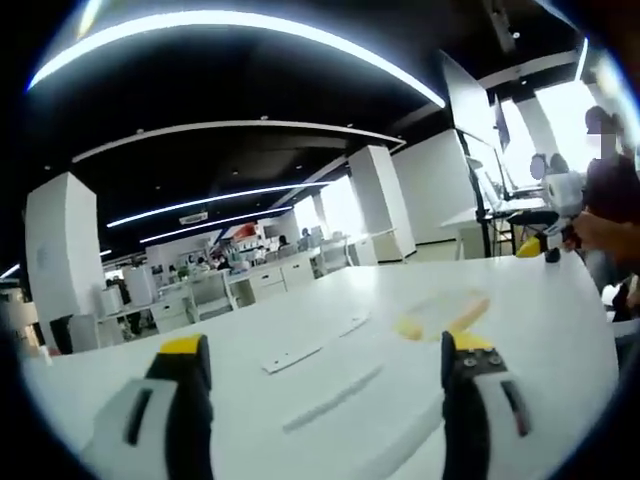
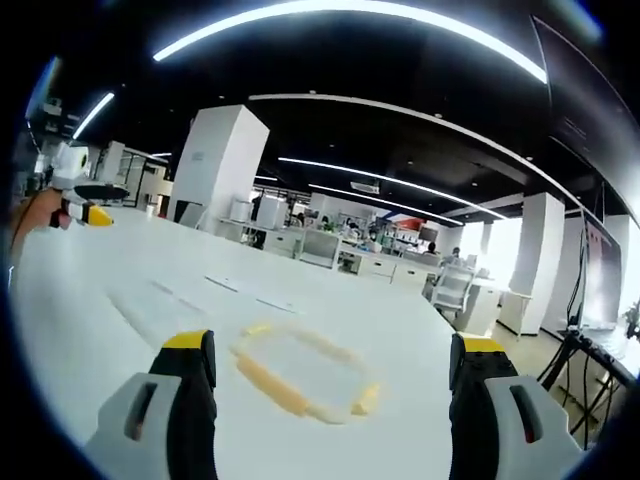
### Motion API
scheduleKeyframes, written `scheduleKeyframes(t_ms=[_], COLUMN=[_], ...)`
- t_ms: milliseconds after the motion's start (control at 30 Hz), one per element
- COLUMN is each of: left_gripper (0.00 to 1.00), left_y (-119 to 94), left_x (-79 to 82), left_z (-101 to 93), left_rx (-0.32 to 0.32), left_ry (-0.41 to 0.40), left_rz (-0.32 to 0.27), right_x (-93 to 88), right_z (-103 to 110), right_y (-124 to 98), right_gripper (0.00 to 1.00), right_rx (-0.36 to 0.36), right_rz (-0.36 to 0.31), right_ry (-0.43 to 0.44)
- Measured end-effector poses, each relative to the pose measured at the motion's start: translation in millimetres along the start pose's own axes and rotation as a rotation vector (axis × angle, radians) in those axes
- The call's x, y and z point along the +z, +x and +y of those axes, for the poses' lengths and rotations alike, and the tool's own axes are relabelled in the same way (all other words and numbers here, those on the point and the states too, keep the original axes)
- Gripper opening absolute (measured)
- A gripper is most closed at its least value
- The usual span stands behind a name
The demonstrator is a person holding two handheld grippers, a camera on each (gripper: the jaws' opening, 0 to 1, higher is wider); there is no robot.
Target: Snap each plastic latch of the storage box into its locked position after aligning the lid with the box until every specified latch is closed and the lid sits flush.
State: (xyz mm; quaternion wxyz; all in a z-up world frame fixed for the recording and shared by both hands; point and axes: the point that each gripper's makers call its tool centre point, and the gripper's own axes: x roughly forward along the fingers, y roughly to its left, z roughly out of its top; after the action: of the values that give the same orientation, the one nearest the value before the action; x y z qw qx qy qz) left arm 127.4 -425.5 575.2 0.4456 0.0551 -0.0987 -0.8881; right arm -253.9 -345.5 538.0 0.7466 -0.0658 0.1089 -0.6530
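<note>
Left claw [image 1: 325, 375] wide apart, holding nothing, raised above white worktop [image 1: 300, 400]. Right claw [image 2: 330, 375] likewise wide, unloaded, hovering over worktop. No legible writing. Storage box [image 2: 300, 375] with clear lid and yellow latches lies flat on worktop just beyond right claw; in left gripper view it sits farther off [image 1: 440, 315], blurred. Contents indiscernible.

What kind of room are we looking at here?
Probably a large open-plan office or lab: long curved ceiling light strips, rows of white desks with chairs in the background, square white pillars, and a broad white table up front.
</note>
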Motion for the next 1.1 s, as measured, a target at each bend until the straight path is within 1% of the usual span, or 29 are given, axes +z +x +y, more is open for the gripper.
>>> scheduleKeyframes(t_ms=[167, 433, 467, 567, 600, 700, 733, 900, 967, 1100], left_gripper=[0.96, 0.96, 0.96, 0.96, 0.96, 0.96, 0.95, 0.95, 0.94, 0.94], left_y=[21, 55, 59, 67, 70, 79, 83, 99, 104, 119], left_x=[-3.9, -11.3, -14.0, -16.2, -17.1, -15.3, -13.9, -11.5, -12.1, -18.8], left_z=[-12.5, -34.3, -40.6, -49.2, -53.1, -58.2, -60.3, -66.8, -69.7, -76.1], left_rx=[-0.058, -0.170, -0.207, -0.259, -0.285, -0.320, -0.340, -0.407, -0.433, -0.498], left_ry=[0.009, 0.039, 0.051, 0.057, 0.073, 0.102, 0.109, 0.117, 0.120, 0.140], left_rz=[0.014, 0.054, 0.069, 0.098, 0.111, 0.134, 0.139, 0.173, 0.188, 0.240], right_x=[-8.0, -9.2, -8.7, -11.1, -12.2, -15.4, -16.4, -23.5, -25.5, -33.2], right_z=[-9, -21, -23, -26, -28, -31, -33, -35, -36, -39], right_y=[6, 17, 18, 22, 23, 26, 28, 32, 33, 37], right_gripper=[1.00, 1.00, 1.00, 1.00, 1.00, 1.00, 1.00, 1.00, 1.00, 1.00], right_rx=[0.010, 0.039, 0.045, 0.062, 0.068, 0.082, 0.090, 0.137, 0.153, 0.200], right_rz=[0.028, 0.053, 0.057, 0.079, 0.086, 0.107, 0.114, 0.165, 0.177, 0.218], right_ry=[-0.025, -0.086, -0.099, -0.117, -0.120, -0.132, -0.135, -0.165, -0.173, -0.185])
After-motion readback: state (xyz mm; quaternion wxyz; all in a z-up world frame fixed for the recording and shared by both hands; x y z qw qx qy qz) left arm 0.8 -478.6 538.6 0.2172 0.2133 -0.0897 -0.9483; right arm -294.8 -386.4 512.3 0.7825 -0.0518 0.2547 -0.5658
